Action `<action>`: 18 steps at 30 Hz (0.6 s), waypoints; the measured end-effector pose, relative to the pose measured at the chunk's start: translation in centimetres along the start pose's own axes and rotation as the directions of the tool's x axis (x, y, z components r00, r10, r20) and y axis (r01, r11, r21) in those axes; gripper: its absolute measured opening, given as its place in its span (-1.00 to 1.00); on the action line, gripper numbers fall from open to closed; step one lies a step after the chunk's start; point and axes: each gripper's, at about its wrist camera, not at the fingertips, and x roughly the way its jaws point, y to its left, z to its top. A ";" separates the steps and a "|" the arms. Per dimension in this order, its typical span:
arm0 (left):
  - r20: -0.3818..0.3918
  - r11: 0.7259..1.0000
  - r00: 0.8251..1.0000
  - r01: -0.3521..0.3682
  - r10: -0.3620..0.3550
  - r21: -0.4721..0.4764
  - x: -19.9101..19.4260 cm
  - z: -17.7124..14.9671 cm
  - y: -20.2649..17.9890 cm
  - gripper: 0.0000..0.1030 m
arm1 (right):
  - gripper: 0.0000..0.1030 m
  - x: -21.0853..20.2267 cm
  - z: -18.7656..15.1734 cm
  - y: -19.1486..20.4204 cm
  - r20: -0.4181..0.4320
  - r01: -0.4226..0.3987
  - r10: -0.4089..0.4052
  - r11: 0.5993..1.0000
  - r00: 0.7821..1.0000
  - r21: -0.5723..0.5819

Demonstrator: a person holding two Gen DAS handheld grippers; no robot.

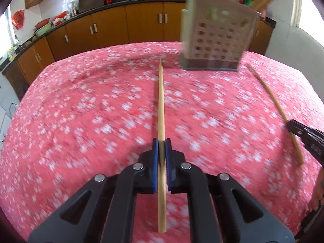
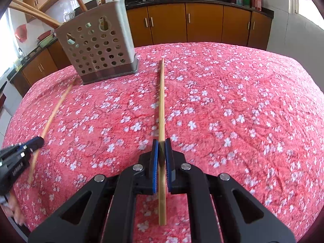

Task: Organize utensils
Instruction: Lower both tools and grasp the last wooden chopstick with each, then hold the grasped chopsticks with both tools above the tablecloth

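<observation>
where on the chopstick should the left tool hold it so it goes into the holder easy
As a judgement: near one end, from above, pads across its thin width, as the left tool holds the chopstick now. Most of the long, straight stick runs out ahead of it, leaving a free tip to lower into the holder's open top.

My counter (image 2: pixel 232 105) is covered edge to edge by a red cloth printed with small white blossoms. The only thing I see standing on it is a pale perforated utensil holder (image 2: pixel 101 52) on a dark base, near the far edge, with wooden handles sticking out of its top.
</observation>
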 end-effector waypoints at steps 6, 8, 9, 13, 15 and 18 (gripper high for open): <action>0.002 0.998 0.999 -0.039 0.039 -0.052 2.1 2.6 3.5 -0.73 | -0.85 1.6 2.0 -0.5 0.008 0.042 -0.042 0.999 0.999 -0.001; 0.008 0.997 0.999 -0.048 0.049 -0.059 2.5 3.0 4.1 -0.66 | -0.85 2.1 2.6 -0.7 0.008 0.050 -0.050 0.999 0.999 0.003; 0.014 0.997 0.999 -0.047 0.048 -0.061 2.6 3.2 4.4 -0.66 | -0.85 2.4 3.0 -0.8 0.009 0.055 -0.055 0.998 0.998 0.004; 0.017 0.997 0.999 -0.029 0.031 -0.078 2.8 3.5 4.8 -0.66 | -0.85 3.1 3.7 -0.9 0.010 0.053 -0.053 0.999 0.999 0.010; 0.018 0.996 1.000 -0.021 0.023 -0.085 2.9 3.6 5.0 -0.66 | -0.85 3.2 3.8 -1.1 0.010 0.046 -0.047 0.999 0.999 0.016; 0.020 0.995 1.000 -0.008 0.010 -0.097 3.0 3.7 5.3 -0.66 | -0.84 3.1 3.7 -1.2 0.010 0.044 -0.044 0.999 0.999 0.017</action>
